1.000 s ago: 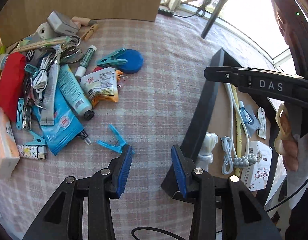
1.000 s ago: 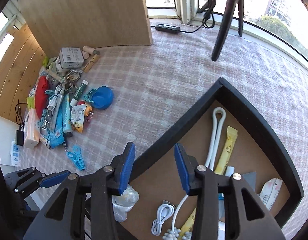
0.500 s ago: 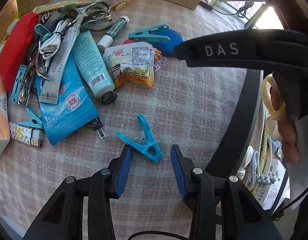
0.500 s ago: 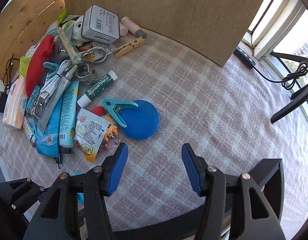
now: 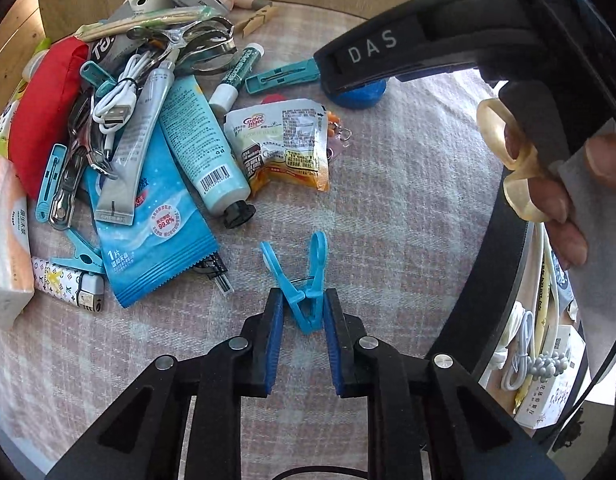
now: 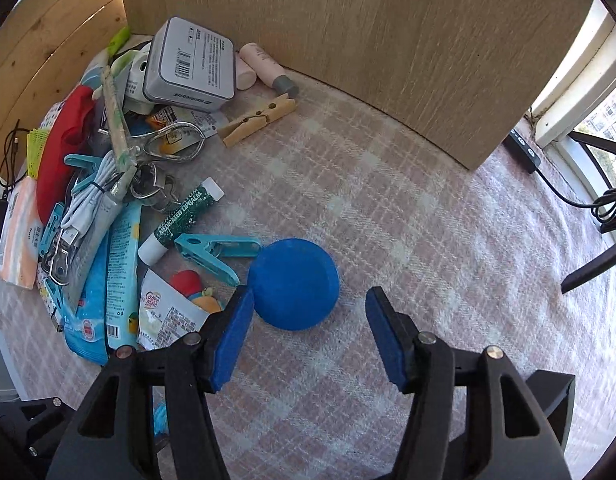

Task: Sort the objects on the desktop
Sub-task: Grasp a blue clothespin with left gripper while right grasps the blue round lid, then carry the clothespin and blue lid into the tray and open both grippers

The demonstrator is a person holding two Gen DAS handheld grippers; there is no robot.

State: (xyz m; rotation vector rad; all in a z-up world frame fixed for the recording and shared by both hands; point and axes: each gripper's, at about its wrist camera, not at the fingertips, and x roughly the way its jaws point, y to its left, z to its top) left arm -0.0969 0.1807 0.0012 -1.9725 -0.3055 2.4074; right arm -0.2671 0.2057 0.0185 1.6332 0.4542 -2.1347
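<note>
Two pickups are on at once, and the small bright-blue plastic clothes peg (image 5: 304,288) is the nearer to done: it lies on the pink checked tablecloth (image 5: 408,184), just clear of the heap, with its pinching end between the blue pads of the left gripper (image 5: 303,320). Those jaws have just been closing and now stand narrow, both pads touching the peg's sides, so I'd call that a grip being taken, though nothing is lifted yet. Over on the other side, the right gripper (image 6: 308,320) has just been opening and now gapes wide above the round flat dark-blue disc (image 6: 294,284), its left pad beside the disc's edge, nothing between the pads yet. A teal plastic peg (image 6: 212,250) lies just beside the disc, and a white coffee-creamer sachet (image 5: 282,142) sits close too. At the right edge of the left view, the black-rimmed tray (image 5: 496,264) already holds cables and packets. Next, I reckon, the left hand lifts the peg straight up and carries it to the tray, while the right must drop lower and straddle the disc squarely without nudging the teal peg.
</note>
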